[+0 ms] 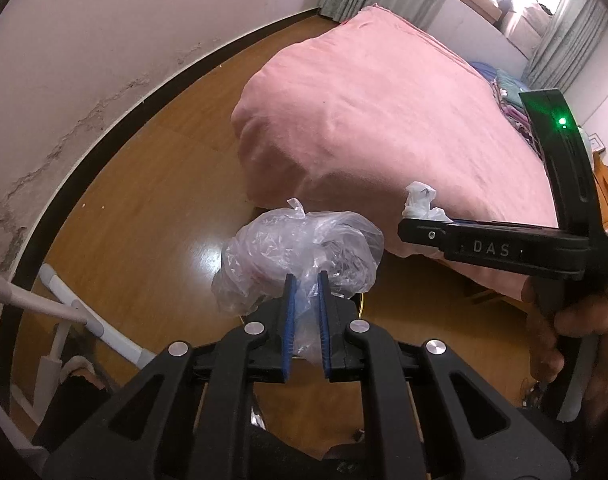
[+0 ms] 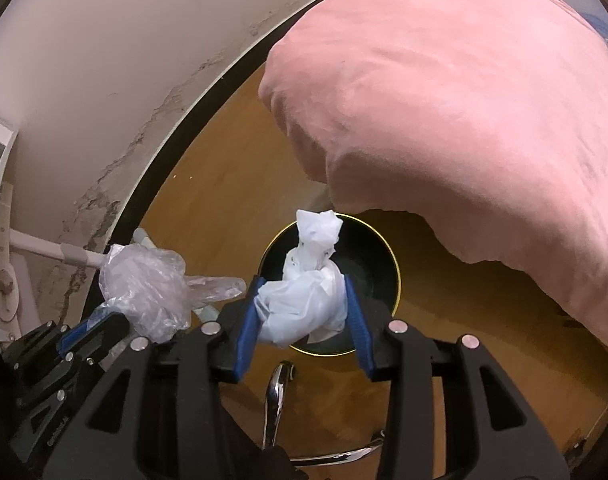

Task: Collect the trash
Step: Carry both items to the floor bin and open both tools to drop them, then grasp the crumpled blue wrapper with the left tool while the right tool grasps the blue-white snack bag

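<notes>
The left gripper (image 1: 305, 280) has its jaws drawn narrow on a crumpled clear plastic bag (image 1: 300, 252), which bulges out above and in front of the blue pads (image 1: 288, 320) and hangs over the wooden floor (image 1: 152, 208). The right gripper (image 2: 304, 300) holds a wad of white plastic (image 2: 307, 296) between its own blue pads (image 2: 248, 320), the jaws spread fairly wide around the bundle, with a twisted tail of it sticking up past the tips. Seen from the right wrist, that wad sits directly above a round dark bin (image 2: 383, 256) with a thin gold rim, standing on the floor just beside the overhanging edge of a pink bedspread (image 2: 463, 100). The clear bag is to the left of the bin, apart from it. A white metal frame (image 1: 76, 312) stands near the stained wall (image 1: 64, 80).
</notes>
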Tool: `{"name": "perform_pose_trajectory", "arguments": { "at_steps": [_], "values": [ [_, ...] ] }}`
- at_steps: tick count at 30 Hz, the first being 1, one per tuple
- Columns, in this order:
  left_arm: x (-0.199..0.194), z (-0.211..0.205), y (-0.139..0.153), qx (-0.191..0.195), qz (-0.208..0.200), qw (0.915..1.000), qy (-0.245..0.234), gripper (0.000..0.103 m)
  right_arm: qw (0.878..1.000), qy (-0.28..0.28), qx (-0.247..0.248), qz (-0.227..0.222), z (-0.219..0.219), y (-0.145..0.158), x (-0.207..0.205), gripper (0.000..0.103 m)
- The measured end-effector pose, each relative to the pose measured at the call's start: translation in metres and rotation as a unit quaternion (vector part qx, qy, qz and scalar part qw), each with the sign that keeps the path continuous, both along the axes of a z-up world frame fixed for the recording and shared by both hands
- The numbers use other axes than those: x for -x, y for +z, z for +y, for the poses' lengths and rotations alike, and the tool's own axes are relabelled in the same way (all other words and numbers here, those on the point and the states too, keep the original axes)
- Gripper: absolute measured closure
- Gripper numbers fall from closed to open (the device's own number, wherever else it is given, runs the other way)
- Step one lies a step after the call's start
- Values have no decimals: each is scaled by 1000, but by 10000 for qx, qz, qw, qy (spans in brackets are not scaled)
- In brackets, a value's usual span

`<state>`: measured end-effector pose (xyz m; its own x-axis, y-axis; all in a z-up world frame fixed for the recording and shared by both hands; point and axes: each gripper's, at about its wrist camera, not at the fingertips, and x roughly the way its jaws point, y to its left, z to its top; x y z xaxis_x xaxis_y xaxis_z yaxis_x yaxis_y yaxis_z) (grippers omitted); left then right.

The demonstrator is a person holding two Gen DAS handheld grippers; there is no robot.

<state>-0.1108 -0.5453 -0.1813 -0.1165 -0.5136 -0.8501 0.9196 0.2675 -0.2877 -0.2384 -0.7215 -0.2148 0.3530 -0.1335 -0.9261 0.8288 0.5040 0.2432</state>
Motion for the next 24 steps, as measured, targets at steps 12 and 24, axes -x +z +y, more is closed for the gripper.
{"name": "perform_pose_trajectory", "arguments": {
  "at_steps": [12, 24],
  "values": [
    [10, -12, -5, -117, -112, 9999, -42, 54, 9997, -201, 94, -141, -3, 3, 7, 39],
    [-15, 98, 103, 504, -771, 9939, 609, 13, 9922, 265, 1156, -372, 46, 74, -13, 31]
  ]
}}
